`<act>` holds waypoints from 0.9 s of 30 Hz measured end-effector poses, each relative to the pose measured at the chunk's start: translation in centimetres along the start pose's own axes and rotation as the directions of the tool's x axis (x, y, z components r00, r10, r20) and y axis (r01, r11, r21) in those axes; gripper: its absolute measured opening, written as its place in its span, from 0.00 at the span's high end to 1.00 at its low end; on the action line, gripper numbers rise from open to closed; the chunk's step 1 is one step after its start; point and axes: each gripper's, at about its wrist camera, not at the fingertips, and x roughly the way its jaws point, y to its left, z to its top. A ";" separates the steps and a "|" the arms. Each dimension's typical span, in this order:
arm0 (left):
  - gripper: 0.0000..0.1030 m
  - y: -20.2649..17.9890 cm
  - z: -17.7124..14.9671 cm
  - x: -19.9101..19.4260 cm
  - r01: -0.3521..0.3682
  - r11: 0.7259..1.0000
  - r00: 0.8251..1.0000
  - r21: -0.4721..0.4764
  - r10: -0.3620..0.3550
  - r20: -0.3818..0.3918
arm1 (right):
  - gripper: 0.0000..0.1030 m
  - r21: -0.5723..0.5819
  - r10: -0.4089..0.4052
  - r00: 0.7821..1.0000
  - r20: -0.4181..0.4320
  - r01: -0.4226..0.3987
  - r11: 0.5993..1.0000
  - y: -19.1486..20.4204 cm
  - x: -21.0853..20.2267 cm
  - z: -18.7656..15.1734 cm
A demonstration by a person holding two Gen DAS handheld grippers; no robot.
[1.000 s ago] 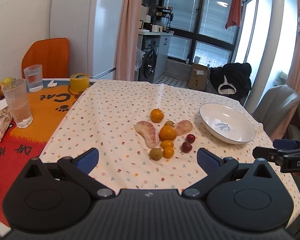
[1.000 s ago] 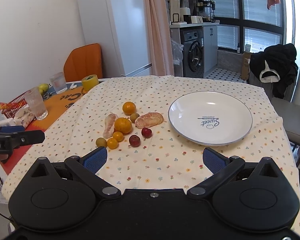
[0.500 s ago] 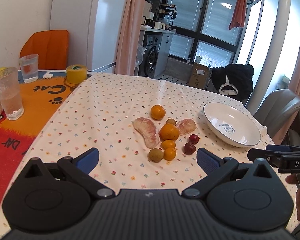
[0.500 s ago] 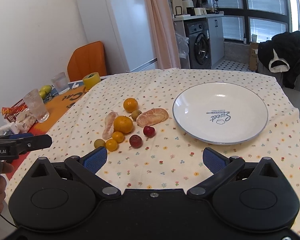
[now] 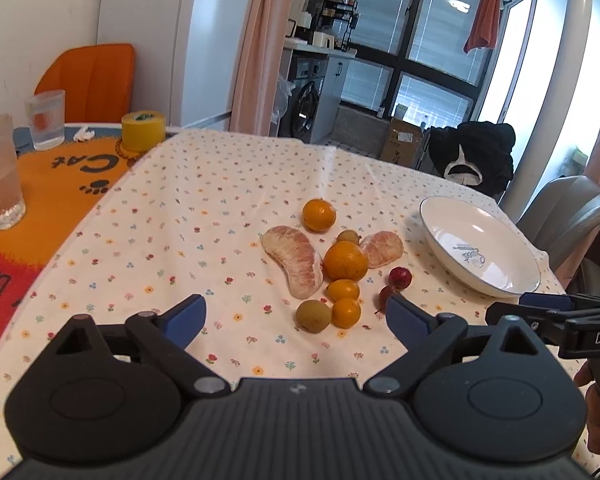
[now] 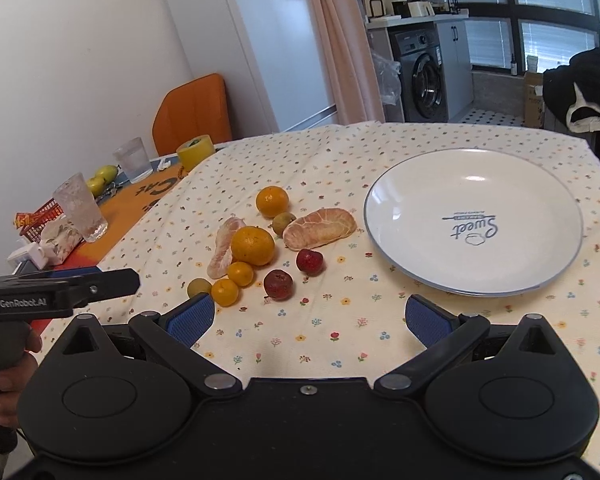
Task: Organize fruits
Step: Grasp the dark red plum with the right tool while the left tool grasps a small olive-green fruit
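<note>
White plate (image 6: pixel 400 184) sat empty at right; we held both grippers (image 5: pixel 296 316) (image 6: pixel 310 316) wide, empty, approaching the fruit cluster (image 6: pixel 252 246).

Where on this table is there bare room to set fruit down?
The white plate is bare. Open cloth lies beyond the fruit and between the gripper and the fruit. It is crowded around the big orange.

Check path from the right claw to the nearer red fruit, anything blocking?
Nothing visible. The open right claw faces the dark red fruit across bare tablecloth; the plate sits off to the right.
</note>
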 end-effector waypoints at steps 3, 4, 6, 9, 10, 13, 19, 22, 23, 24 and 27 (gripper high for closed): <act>0.16 0.1 -0.2 1.2 0.004 1.000 0.999 0.004 -0.003 -0.035 | 0.00 -0.009 0.006 1.000 -0.021 -0.006 1.000 -0.1 0.9 0.0; 0.19 0.2 -0.3 1.6 0.006 1.000 0.999 0.002 -0.006 -0.043 | 0.00 -0.012 0.008 1.000 -0.026 -0.008 1.000 -0.2 1.2 0.0; 0.23 0.2 -0.4 2.2 0.010 1.000 0.998 0.001 -0.009 -0.055 | 0.01 -0.018 0.013 0.999 -0.034 -0.014 1.000 -0.2 1.8 0.0; 0.32 0.3 -0.5 3.1 0.015 1.000 0.997 -0.004 -0.015 -0.072 | 0.06 -0.031 0.033 0.998 -0.049 -0.035 0.999 -0.2 2.6 0.0; 0.36 0.4 -0.5 3.4 0.017 1.000 0.997 -0.007 -0.018 -0.077 | 0.08 -0.034 0.041 0.998 -0.057 -0.043 0.998 -0.2 2.9 0.0; 0.43 0.5 -0.5 4.3 0.023 1.000 0.996 -0.017 -0.024 -0.090 | 0.14 -0.037 0.062 0.995 -0.076 -0.065 0.997 -0.1 3.7 0.1; 0.48 0.3 -0.3 5.4 0.048 0.999 0.994 -0.016 -0.049 -0.094 | 0.30 -0.054 0.082 0.992 -0.096 -0.087 0.995 0.3 4.8 0.2; 0.58 0.1 -0.3 6.1 0.060 0.998 0.992 -0.017 -0.062 -0.107 | 0.42 -0.065 0.104 0.988 -0.113 -0.112 0.992 0.6 5.4 0.3; 0.62 0.2 -0.4 6.3 0.068 0.997 0.991 -0.021 -0.070 -0.112 | 0.43 -0.069 0.103 0.988 -0.116 -0.112 0.991 0.7 5.6 0.4; 0.64 0.1 -0.4 6.5 0.072 0.997 0.990 -0.022 -0.075 -0.117 | 0.43 -0.071 0.101 0.988 -0.117 -0.110 0.991 0.8 5.7 0.5; 0.71 0.1 -0.4 6.9 0.074 0.997 0.989 -0.013 -0.075 -0.128 | 0.46 -0.056 0.104 0.987 -0.119 -0.111 0.992 0.6 6.3 0.7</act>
